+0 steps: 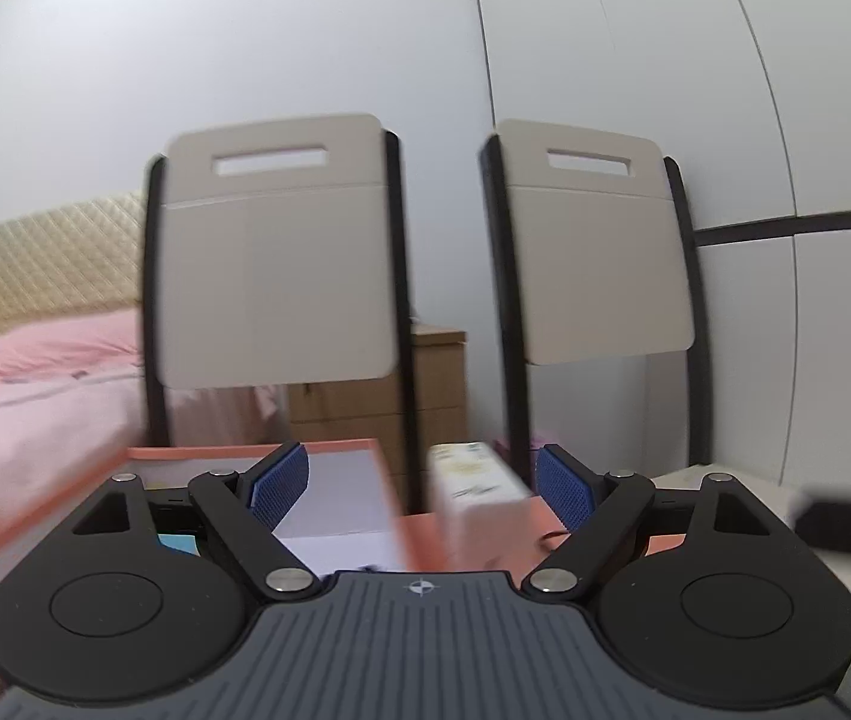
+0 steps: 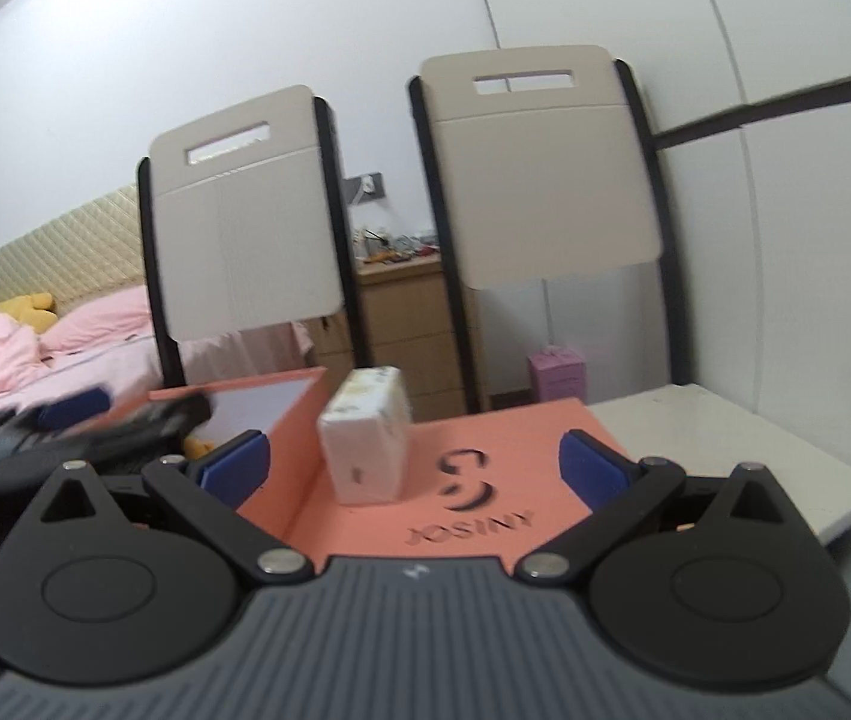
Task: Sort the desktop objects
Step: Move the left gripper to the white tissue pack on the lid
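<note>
Salmon box lid [image 2: 485, 468], blocky tissue pack [image 2: 368, 438]

The left gripper [image 1: 423, 483] points nearly level, fingers [image 1: 280, 480] spread apart. The right gripper [image 2: 414, 462] likewise, fingers [image 2: 590, 468] wide, nothing gripped.

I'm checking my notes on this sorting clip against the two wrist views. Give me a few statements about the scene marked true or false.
1. The small white packet stands on the salmon-pink lid. True.
2. The right gripper is clamped on the packet. False: its blue pads stand wide apart, touching nothing.
3. Two folding chairs stand against the wall behind the table. True.
4. The left gripper holds a pen. False: nothing is gripped between its pads.
5. The open pink box sits to the right of the packet. False: it sits to its left.
</note>
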### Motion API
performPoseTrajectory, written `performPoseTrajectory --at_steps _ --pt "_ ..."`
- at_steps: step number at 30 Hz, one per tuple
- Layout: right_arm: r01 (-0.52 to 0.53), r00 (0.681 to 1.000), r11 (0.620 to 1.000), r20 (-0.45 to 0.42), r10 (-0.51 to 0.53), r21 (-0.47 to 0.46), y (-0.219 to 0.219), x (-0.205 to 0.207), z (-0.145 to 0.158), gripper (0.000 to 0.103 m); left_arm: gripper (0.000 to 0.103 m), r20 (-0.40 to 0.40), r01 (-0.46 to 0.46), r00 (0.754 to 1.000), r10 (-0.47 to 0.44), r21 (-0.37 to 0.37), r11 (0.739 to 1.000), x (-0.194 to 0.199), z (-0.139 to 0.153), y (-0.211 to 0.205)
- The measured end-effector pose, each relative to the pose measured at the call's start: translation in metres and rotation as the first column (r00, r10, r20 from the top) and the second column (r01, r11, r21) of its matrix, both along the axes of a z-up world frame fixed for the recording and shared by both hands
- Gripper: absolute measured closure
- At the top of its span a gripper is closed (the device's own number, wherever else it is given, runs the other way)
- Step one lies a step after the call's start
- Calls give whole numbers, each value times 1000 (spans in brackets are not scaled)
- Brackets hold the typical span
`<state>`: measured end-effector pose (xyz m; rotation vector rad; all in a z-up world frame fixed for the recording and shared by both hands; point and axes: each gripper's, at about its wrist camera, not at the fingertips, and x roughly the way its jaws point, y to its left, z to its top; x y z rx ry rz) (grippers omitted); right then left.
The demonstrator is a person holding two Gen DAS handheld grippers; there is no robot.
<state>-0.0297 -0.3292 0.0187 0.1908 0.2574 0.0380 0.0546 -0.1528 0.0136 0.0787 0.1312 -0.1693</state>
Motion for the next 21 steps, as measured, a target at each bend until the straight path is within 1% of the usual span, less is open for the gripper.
performPoseTrajectory --at_steps 2,3,5,8,10,12,14,18,21 --pt "1 1000 1000 1 -1 17 -14 -9 0 0 16 -31 0 1000 -1 -9 1000 19 3 -21" --pt "4 1000 1000 4 -4 26 -22 -13 -1 0 16 -45 -2 999 2 1 1000 30 2 -33" --pt "9 1000 999 15 -10 47 -35 -22 -1 0 12 -63 -3 998 5 36 999 48 -4 -55" --pt "-7 999 996 34 4 84 -50 -34 -1 0 12 -119 -34 992 44 79 996 79 -14 -78" --pt "-29 999 994 45 24 106 -59 -42 -1 0 12 -182 -50 981 67 97 994 101 -22 -89" --pt "-48 998 992 55 41 117 -63 -47 -2 0 12 -256 -65 962 92 111 992 123 -30 -98" --pt "-52 997 991 65 45 121 -67 -51 -1 0 12 -304 -80 946 112 117 990 138 -39 -103" --pt "-50 997 989 70 41 138 -74 -56 -1 0 12 -299 -135 936 184 178 975 151 -49 -113" --pt "-45 997 988 69 35 145 -77 -59 -1 0 16 -294 -163 930 222 212 964 154 -54 -116"
